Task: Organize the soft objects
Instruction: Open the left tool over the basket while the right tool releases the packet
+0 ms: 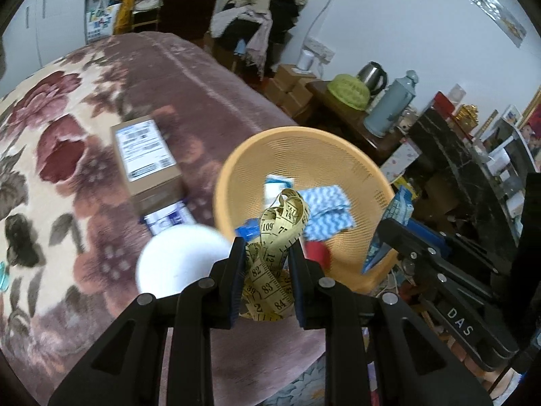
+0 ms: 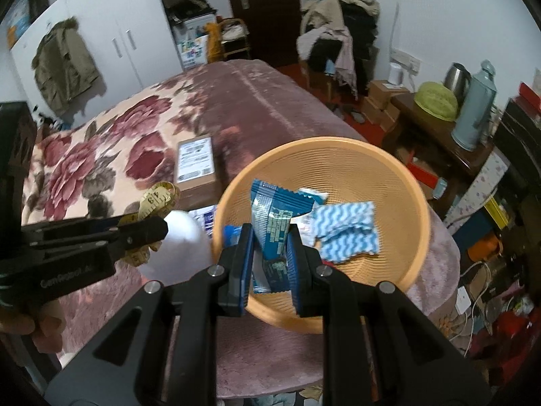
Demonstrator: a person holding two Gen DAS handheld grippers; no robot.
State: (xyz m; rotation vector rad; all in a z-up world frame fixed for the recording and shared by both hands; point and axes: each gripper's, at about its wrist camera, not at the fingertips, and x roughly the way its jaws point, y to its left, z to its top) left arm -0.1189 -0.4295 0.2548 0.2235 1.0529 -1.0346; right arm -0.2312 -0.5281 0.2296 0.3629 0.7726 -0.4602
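1. The left gripper has its black jaws clamped on a bunched yellow cloth measuring tape with black printed numbers; loops of the tape spill above and below the blue-lined pads.
2. In the left wrist view the tape hangs in front of the near rim of a round, ribbed orange plastic basket that sits on the bed.
3. The right gripper is closed on a blue foil snack packet with white print, held upright with its crimped top edge standing over the basket's inside.
4. Inside the basket lies a folded cloth with blue and white wavy stripes, resting on the basket floor to the right of the held packet, and a small white and blue packet lies just behind it.
5. A red object shows at the near part of the basket in the left wrist view; what it is cannot be told.
6. The basket rests on a plush bed blanket with mauve ground and large dark red flowers.
7. A brown cardboard box with a white printed label lies on the blanket left of the basket, apart from it.
8. A smooth white rounded object sits just beside the basket's left rim, nearer than the box.
9. In the right wrist view the left gripper comes in from the left edge, tape curling above its tip.
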